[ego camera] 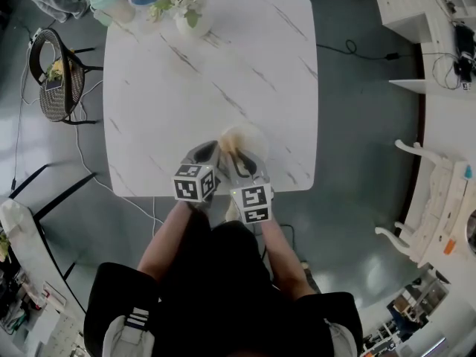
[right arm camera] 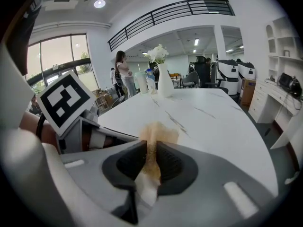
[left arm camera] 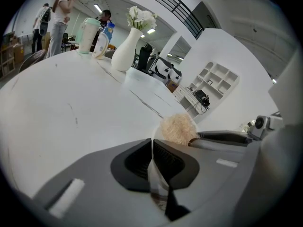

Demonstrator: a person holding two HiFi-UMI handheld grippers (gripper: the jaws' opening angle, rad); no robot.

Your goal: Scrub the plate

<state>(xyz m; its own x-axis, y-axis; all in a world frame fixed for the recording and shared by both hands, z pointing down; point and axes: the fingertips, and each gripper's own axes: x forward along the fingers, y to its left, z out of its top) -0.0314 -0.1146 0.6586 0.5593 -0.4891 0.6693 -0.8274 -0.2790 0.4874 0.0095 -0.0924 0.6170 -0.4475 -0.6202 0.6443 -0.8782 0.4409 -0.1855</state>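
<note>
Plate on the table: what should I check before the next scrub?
1. Does the left gripper grip the plate? Ok, its jaws are shut on a thin pale edge.
2. Does the right gripper hold the scrubber? Ok, its jaws are shut on the tan pad.
3. Is the scrubber touching the plate? Cannot tell. The head view only shows it over the plate.
4. Is the plate over the table? Ok, though it sits close to the near edge.
5. Is the vase out of the way? Ok, it stands at the far edge.
6. Is the plate clean? Cannot tell.
</note>
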